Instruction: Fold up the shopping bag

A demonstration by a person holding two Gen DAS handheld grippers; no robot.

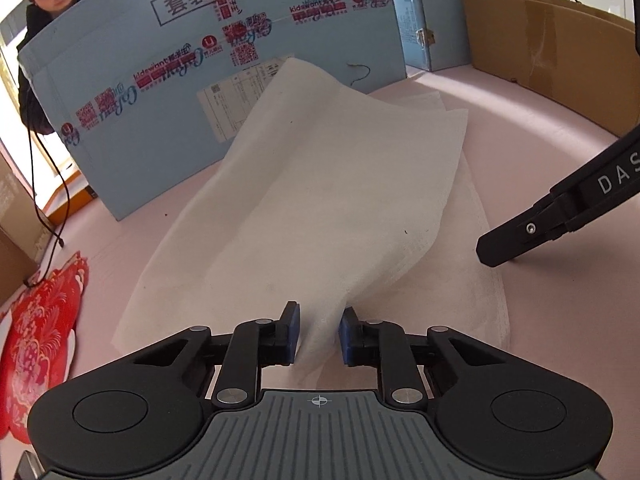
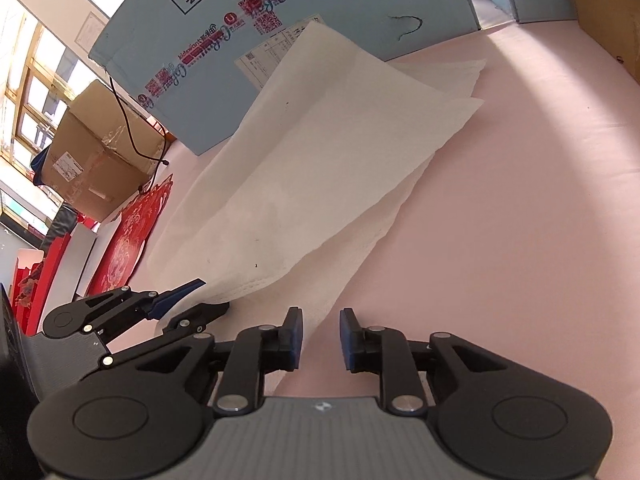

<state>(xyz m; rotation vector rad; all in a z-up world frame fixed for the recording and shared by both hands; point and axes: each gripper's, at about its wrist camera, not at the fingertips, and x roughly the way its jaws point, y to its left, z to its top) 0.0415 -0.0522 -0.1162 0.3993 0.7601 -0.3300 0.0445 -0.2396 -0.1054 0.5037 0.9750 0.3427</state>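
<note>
Lying across the pink table [image 2: 520, 200], the white shopping bag [image 1: 320, 184] looks like thin non-woven fabric: light, limp, slightly grippy rather than slick, and in no way fragile. Its upper layer rises off the lower one in a soft ridge that runs back toward the blue cardboard box [image 1: 168, 92], so it will likely sag and drift unless held taut at two points. The left gripper [image 1: 319, 334] has its jaws around the near end of that raised layer; fabric fills the gap between the blue pads, yet whether they truly pinch it cannot be told. The right gripper [image 2: 320, 338] hovers just beside the bag's near right edge with its jaws parted and nothing between them, only table and a sliver of cloth below. The best hold, by my judgement, is at the near corners or along the hem, where the layers stack and a pinch catches all plies together.
</note>
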